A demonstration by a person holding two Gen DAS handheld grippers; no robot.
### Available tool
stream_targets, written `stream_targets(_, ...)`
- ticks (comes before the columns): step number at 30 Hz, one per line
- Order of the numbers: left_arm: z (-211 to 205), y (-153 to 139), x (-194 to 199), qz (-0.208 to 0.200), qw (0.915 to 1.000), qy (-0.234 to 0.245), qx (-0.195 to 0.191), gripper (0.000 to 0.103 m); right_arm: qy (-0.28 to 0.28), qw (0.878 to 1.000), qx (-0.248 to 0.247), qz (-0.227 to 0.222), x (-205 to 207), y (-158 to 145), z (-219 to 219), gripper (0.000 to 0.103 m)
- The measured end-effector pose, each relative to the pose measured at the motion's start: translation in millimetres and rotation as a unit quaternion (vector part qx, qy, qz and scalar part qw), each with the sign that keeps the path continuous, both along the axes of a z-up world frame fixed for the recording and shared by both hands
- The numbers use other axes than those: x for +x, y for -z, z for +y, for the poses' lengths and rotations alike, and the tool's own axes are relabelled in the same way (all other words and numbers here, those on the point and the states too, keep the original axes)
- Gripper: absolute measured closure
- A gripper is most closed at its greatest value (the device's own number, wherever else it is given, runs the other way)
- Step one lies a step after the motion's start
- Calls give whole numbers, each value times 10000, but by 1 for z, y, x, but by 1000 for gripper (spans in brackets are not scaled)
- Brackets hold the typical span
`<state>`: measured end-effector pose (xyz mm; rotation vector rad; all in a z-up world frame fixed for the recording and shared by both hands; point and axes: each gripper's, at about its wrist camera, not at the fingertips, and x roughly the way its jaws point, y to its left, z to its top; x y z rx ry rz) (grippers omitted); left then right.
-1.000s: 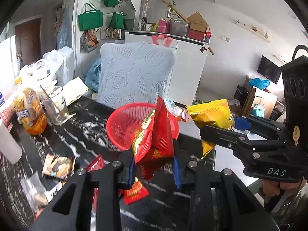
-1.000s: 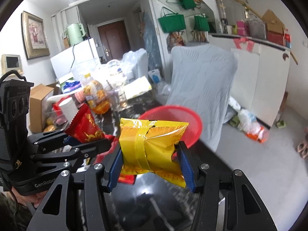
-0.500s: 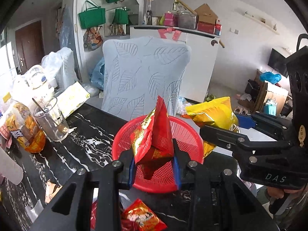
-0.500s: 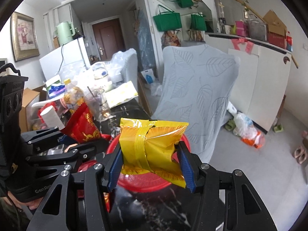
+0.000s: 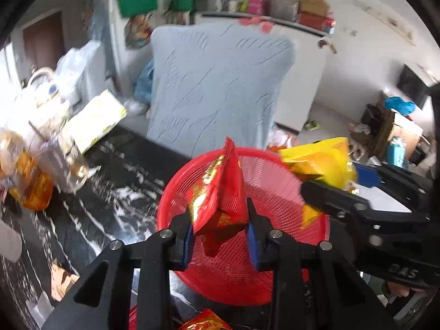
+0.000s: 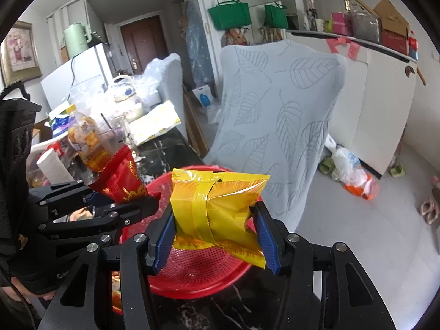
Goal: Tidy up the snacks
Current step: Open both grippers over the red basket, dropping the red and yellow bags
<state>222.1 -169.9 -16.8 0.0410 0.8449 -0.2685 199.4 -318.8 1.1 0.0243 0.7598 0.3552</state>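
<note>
Both grippers now hang over the red basket [image 5: 275,280], nearer than before. Left gripper [image 5: 220,233] pinches a red packet [image 5: 220,192] above it. Right gripper [image 6: 217,233] clamps a yellow packet [image 6: 214,209] over the basket's rim.

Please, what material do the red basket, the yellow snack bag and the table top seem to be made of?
Red basket: probably moulded plastic, with a fine mesh of holes and a smooth, slightly glossy rim.
Yellow snack bag: thin shiny plastic film or foil, since it creases sharply and reflects light.
Table top: looks like polished black marble or an imitation, with white veins and a glossy surface.
</note>
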Motion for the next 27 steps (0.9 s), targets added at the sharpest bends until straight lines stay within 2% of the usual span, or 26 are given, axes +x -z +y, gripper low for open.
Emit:
stream_targets(2, 4, 4, 2, 17, 9999, -128, -6, 63, 17, 10000, -1, 63, 4, 3, 0, 48)
stream_targets(4, 7, 5, 2, -18, 9997, -249, 61, 44, 49, 9999, -12, 148, 8, 7, -1, 48)
stream_targets(6, 7, 3, 0, -83, 9994, -309, 147, 32, 58, 9998, -28, 194, 10, 9, 0, 46)
stream_targets(8, 8, 1, 0, -137, 9990, -361, 218, 31, 93, 9996, -57, 246, 11, 11, 0, 40)
stream_targets(19, 18, -17, -14, -251, 9991, -329, 84, 31, 202, 9996, -139, 146, 4, -1, 2, 40)
stream_targets(27, 33, -50, -45, -632, 9973, -367, 0, 31, 185, 9996, -157, -162, -17, -31, 11, 40)
